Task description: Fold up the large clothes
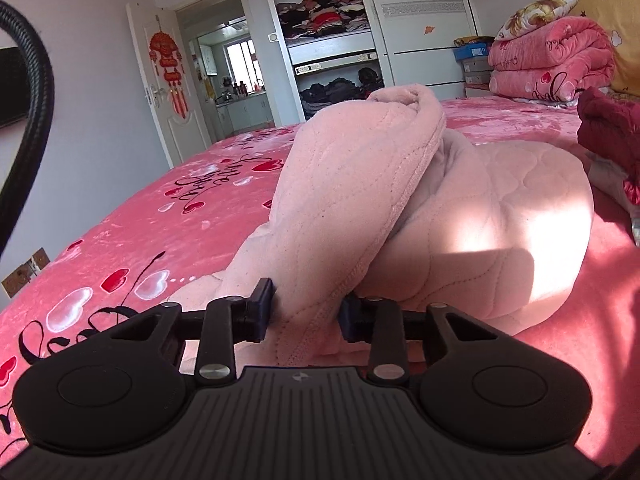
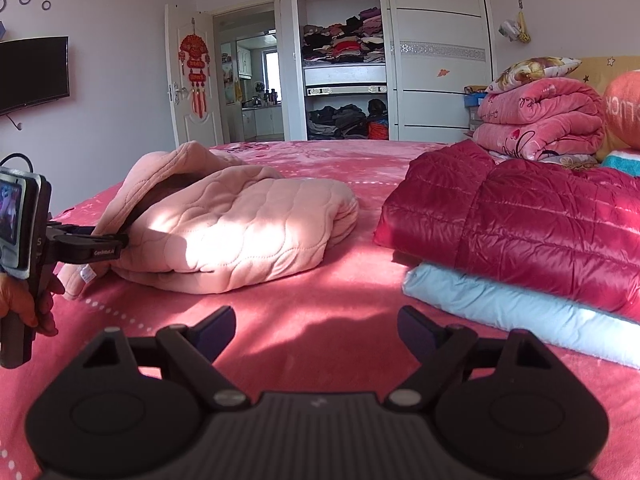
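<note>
Left claw [image 1: 306,312] pinches pink garment [image 2: 240,232] hem (bedspread [image 2: 320,312] bare ahead); right claw [image 2: 316,330] wide.

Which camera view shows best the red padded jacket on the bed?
The right wrist view: the red padded jacket lies folded and almost whole on a light blue cloth. The left wrist view shows only a dark red part at its right edge.

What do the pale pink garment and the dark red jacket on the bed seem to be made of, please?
Pale pink garment: soft fleece-like quilted fabric, probably padded; matte, fuzzy surface with stitched wavy lines.
Dark red jacket: smooth synthetic shell, likely nylon or polyester with puffy filling; it shines in the sun and has narrow stitched channels.
</note>
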### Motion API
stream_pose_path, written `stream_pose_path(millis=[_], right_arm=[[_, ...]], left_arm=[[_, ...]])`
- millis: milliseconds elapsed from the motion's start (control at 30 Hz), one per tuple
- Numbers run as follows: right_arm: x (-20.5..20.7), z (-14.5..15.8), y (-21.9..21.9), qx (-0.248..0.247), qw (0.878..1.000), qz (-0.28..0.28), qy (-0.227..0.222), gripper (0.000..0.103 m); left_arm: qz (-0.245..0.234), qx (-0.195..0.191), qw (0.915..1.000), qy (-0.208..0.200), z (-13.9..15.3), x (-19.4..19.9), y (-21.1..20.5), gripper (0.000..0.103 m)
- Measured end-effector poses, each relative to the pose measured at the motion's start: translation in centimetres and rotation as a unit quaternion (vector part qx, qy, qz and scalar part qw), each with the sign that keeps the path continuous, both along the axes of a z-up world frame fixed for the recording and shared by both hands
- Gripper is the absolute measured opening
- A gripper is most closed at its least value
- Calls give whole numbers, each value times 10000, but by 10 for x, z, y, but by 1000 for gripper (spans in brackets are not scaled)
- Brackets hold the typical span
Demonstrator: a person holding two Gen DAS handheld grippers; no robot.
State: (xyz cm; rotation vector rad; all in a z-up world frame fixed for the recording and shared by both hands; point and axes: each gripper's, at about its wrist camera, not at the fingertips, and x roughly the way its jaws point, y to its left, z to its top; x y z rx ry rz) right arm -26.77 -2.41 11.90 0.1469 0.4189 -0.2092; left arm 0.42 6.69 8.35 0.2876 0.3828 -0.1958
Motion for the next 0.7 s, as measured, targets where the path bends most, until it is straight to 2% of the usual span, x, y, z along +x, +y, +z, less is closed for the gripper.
stream_pose_path(millis=[33,100,233,333,533,700], right_arm=[[0,-1,-2,70,10000,0,18,83],[2,-5,-6,227,9997,-27,74,77],[2,-6,-14,583,9983,-11,85,56],[0,-3,-16,672,9977,42,20,47],[-9,10,-21,855,9960,127,-211,43],[-25,24,-35,1294,9900,291,-479,41]], left_arm=[[38,-84,10000,7,3,-3,1,21],[100,-244,9996,79,11,-8,6,14],[-26,-587,9982,140,29,-33,12,9],[-336,-779,9963,114,47,-66,8,8],[-769,-1193,9896,220,72,-141,3,6],[-1168,-1266,9846,285,81,-209,-4,6]])
